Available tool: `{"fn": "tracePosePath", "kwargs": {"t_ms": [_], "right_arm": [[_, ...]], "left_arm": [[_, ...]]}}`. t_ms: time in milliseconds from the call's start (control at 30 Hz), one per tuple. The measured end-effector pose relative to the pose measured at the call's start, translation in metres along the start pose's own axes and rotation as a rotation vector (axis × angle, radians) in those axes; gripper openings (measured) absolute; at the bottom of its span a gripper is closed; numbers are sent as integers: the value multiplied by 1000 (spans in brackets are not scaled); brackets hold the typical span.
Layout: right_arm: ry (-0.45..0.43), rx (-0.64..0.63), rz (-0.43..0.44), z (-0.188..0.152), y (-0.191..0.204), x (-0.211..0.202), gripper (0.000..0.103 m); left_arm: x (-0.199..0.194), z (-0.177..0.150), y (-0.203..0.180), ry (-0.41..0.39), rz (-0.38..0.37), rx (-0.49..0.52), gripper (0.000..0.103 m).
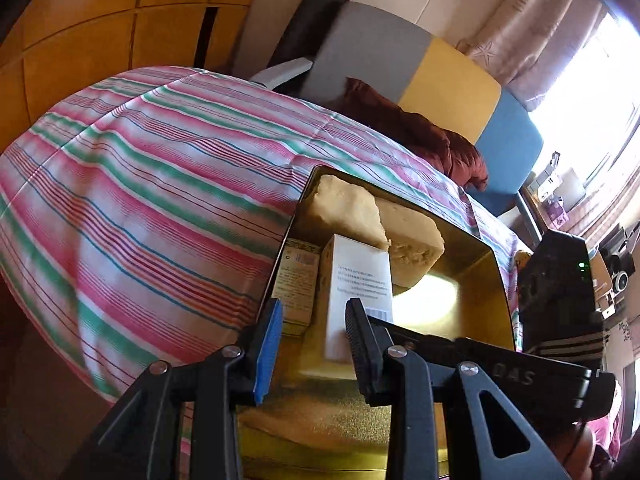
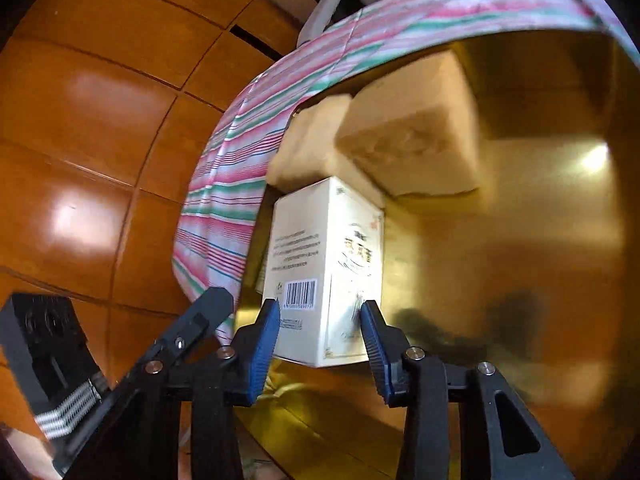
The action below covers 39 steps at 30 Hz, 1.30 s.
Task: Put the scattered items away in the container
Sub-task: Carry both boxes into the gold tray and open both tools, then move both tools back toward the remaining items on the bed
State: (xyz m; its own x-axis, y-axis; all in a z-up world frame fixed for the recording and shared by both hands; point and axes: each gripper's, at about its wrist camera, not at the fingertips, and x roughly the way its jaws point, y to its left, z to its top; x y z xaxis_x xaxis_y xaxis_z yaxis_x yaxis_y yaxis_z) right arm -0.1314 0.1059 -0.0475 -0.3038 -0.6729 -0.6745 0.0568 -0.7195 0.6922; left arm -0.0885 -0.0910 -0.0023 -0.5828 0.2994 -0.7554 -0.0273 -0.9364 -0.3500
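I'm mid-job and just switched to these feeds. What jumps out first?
The gold tin on the striped bedcover dominates both views, with two pale yellow blocks leaning at its far end. In front of them a white box stands upright inside the tin, between the right gripper pads.

My view: bed w/ striped pink-green-white cover (image 1: pixel 160 184) carries everything. Directly on it sits the gold tin (image 1: pixel 496 280), just ahead of & under both sets of tongs; its far rim butts the stripes. Dark red cushion (image 1: pixel 420 128) lies on the cover too, beyond the tin, well past my left tongs, up by the headboard end. Rest of the cover, left of the left tongs, is bare fabric, a bit rumpled.
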Motion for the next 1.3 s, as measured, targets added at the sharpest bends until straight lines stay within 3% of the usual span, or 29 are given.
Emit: {"fn": "tracePosePath", "kwargs": {"t_ms": [300, 567, 867, 1100, 1300], "right_arm": [[-39, -15, 8, -9, -1, -21, 52], [-119, -61, -121, -20, -7, -62, 77], [-316, -181, -230, -30, -4, -128, 91], [-492, -121, -309, -42, -42, -185, 92], [-545, 11, -397, -48, -103, -226, 92]], "left_arm": [[-3, -5, -13, -15, -23, 10, 31], [1, -15, -45, 18, -40, 71, 32], [1, -28, -94, 37, -100, 156, 32], [6, -42, -160, 54, -183, 269, 32], [20, -66, -226, 113, -251, 403, 33]]}}
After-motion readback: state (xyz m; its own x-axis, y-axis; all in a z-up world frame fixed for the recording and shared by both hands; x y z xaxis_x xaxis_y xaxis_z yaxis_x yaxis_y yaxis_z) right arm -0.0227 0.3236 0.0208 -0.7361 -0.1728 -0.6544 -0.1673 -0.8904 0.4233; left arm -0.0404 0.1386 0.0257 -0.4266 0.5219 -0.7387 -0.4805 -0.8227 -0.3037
